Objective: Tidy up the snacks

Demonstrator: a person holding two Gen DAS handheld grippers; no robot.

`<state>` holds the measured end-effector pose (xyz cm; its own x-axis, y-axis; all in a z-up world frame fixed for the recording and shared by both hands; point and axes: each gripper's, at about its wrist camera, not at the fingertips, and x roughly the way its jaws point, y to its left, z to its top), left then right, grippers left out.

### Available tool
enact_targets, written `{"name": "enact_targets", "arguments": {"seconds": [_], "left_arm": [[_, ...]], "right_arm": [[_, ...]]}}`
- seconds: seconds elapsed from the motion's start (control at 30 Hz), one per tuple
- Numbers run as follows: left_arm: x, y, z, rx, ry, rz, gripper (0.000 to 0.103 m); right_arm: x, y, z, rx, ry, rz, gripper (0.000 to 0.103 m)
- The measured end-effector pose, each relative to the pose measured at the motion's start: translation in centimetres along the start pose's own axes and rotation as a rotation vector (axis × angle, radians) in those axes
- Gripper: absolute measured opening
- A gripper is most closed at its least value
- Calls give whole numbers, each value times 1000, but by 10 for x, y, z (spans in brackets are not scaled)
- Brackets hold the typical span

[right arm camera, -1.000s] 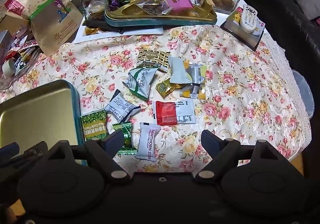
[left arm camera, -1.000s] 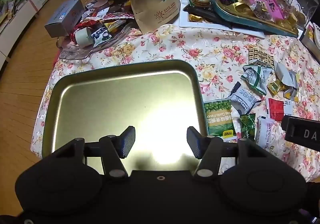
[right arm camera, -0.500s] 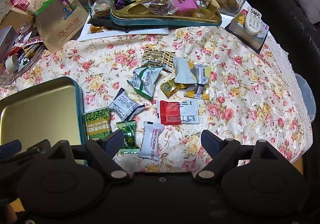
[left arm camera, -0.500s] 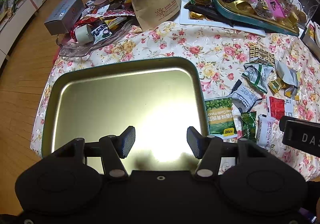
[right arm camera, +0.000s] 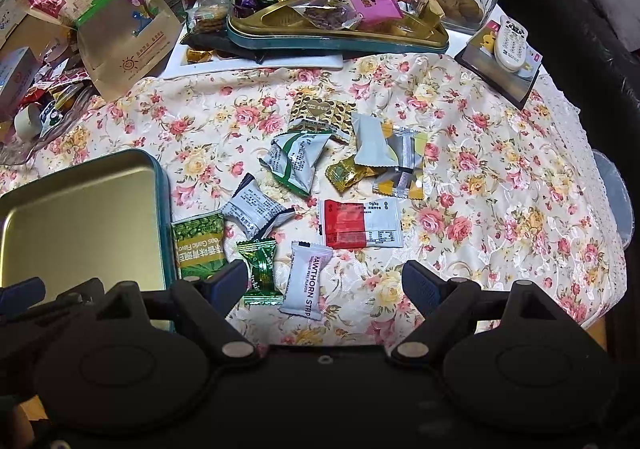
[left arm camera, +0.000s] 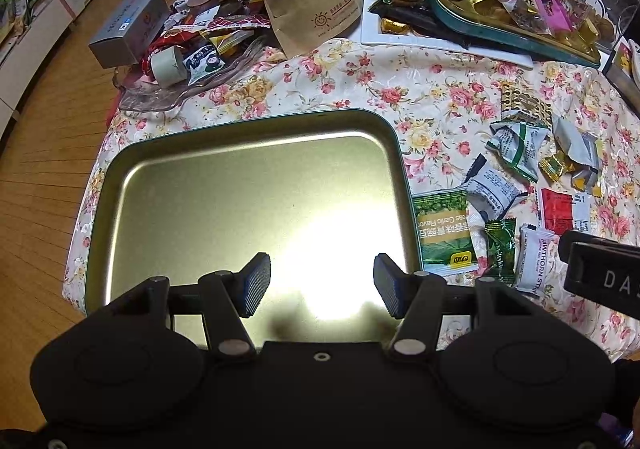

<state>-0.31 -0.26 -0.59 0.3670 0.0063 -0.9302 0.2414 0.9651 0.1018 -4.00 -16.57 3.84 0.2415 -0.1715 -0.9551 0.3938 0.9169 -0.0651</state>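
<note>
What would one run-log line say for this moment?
stage: before first pick | left gripper: open, over tin tray | right gripper: open, over white snack packet | tray: no snacks | loose snacks: on tablecloth

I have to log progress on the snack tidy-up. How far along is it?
Nothing looks done: the gold tray holds no snacks. Nothing is in hand either: the left gripper and the right gripper are both open, holding nothing. Left to do: every loose snack on the floral cloth, including the green pea packet and the hawthorn strip.

Gold tray [left arm camera: 248, 185], rose-patterned tablecloth [right arm camera: 500, 169]
</note>
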Motion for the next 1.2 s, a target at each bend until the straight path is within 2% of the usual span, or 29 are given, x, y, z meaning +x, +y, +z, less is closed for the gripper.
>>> {"name": "enact_targets", "arguments": {"seconds": [0.47,0.8,1.1,1.2], "left_arm": [[5,1,-2,-4,27,7,62],[5,-1,-3,-9,20,15,61],[13,5,-4,-42,78,4,61],[15,9,-5,-59,91,0,61]], "right_arm": [[2,7,-4,-33,20,28,87],[1,8,-6,-33,46,68,78],[15,11,-11,-45,118,101,78],[18,15,-13,-66,88,68,78]]}}
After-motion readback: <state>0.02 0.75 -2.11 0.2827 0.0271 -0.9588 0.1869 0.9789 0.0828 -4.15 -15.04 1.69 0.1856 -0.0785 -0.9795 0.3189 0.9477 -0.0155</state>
